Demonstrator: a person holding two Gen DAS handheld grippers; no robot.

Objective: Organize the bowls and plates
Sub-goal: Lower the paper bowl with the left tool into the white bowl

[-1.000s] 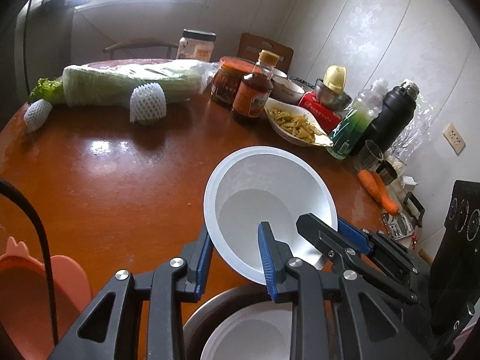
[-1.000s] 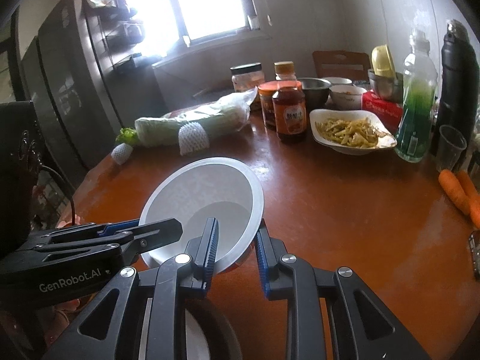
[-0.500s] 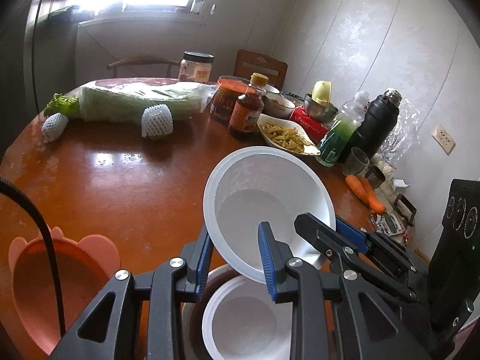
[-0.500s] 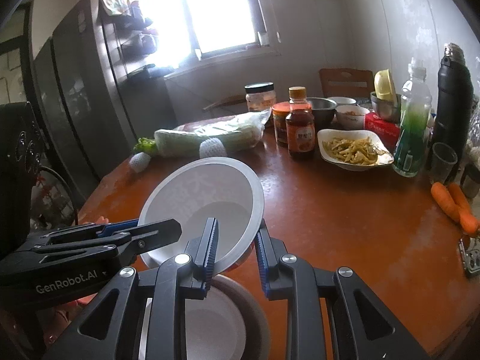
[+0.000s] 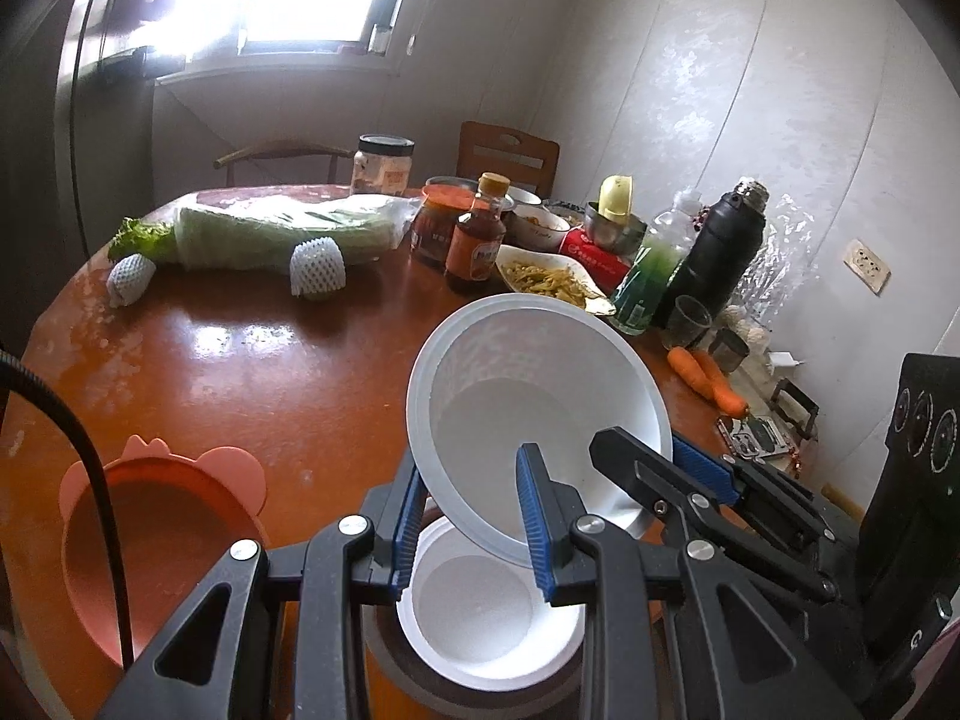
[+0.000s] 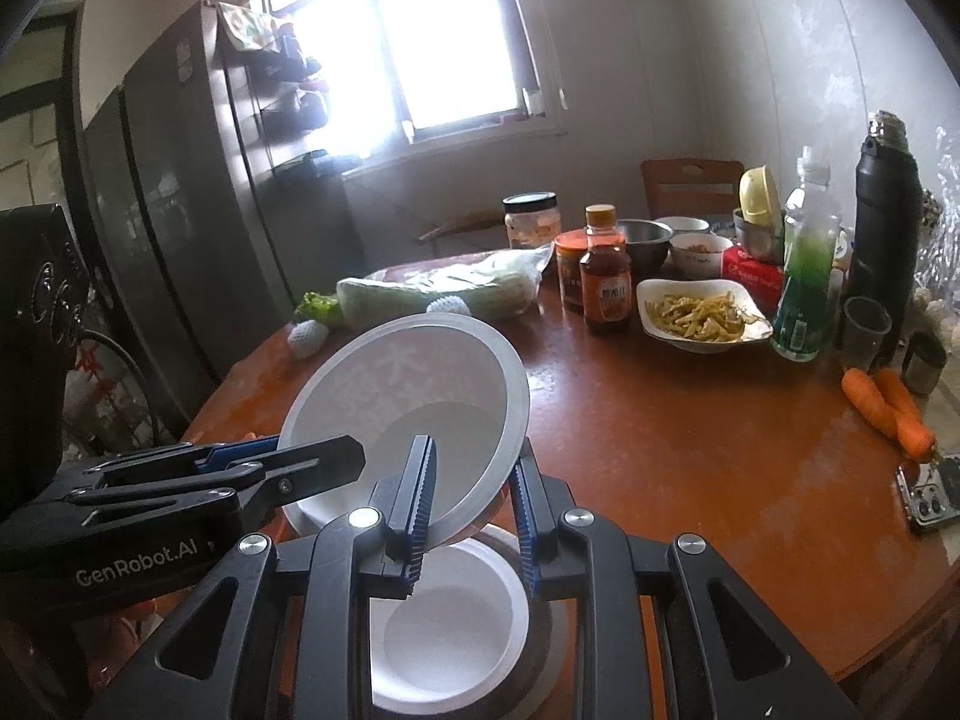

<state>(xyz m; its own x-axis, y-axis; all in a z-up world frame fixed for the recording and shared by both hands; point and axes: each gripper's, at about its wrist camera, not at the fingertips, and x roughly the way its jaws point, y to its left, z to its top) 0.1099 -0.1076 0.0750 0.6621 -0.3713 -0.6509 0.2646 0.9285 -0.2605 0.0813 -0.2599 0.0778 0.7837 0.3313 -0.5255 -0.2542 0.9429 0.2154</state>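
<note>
Both grippers — left [image 5: 471, 534], right [image 6: 465, 516] — clamped one white bowl's [image 5: 540, 396] rim, pink bowl [image 5: 162, 546] in left view only, phone [image 6: 933, 495] clearer in right.

Bright window [image 6: 444, 54], pale panelled walls [image 5: 750, 96], dark fridge [image 6: 180, 192], wooden chair [image 5: 509, 153] behind round table [image 6: 690, 450].

Daylight floods from the window [image 6: 444, 54] — blown out, perhaps hiding detail — glaring on the table [image 5: 252, 360], fisheye corners dark.

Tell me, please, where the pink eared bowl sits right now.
In the left wrist view, the pink eared bowl sits at the lower left on the brown table, left of the stacked white bowl near the table's edge.
</note>
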